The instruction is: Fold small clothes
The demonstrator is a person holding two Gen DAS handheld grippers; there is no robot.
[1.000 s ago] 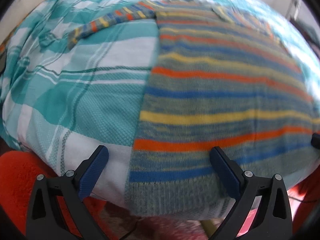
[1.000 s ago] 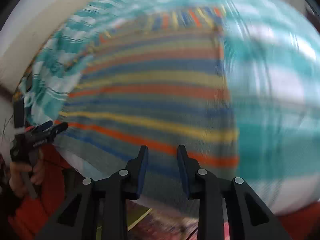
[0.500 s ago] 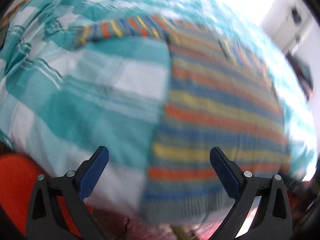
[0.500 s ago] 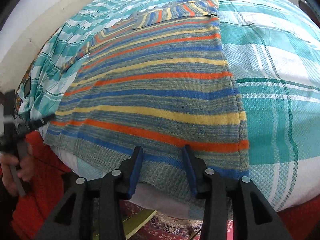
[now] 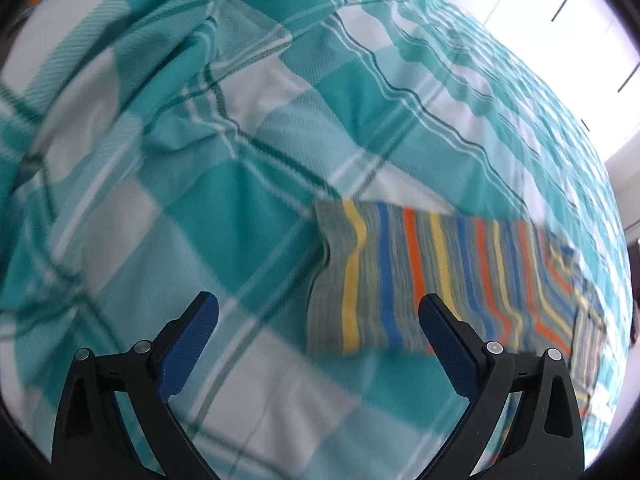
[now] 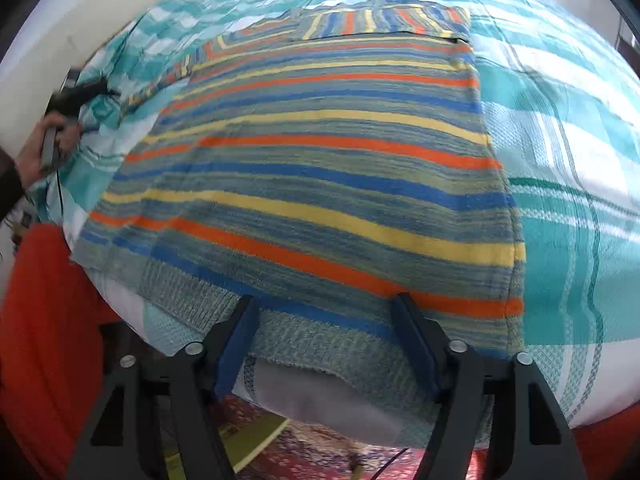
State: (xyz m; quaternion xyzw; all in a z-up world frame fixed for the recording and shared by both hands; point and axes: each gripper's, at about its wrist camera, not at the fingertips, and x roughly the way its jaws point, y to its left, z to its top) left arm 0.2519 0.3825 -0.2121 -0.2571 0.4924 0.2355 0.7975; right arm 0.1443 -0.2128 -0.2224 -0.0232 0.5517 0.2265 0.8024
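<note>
Teal-and-white checked bedding covers the bed, rumpled into folds toward its far left side in the left wrist view, and a striped sweater in grey-green, blue, yellow and orange lies spread flat on it. Seen from the right wrist camera, the sweater's ribbed hem hangs just over the near edge of the bed, with one sleeve folded across the far end of the sweater. The right gripper hovers at that hem with its jaws apart, one blue pad at each side of a stretch of the ribbing; whether the pads touch the knit cannot be told. The left gripper is held over bare bedding to the left of the sweater, jaws wide apart and holding nothing, and in its view the other sleeve lies on the checks just beyond its right finger (the picture is motion-blurred). From the right wrist view the left hand shows small beyond the sweater's left edge, gripping its tool. Below the bed edge, red fabric and a patterned rug are visible.
</note>
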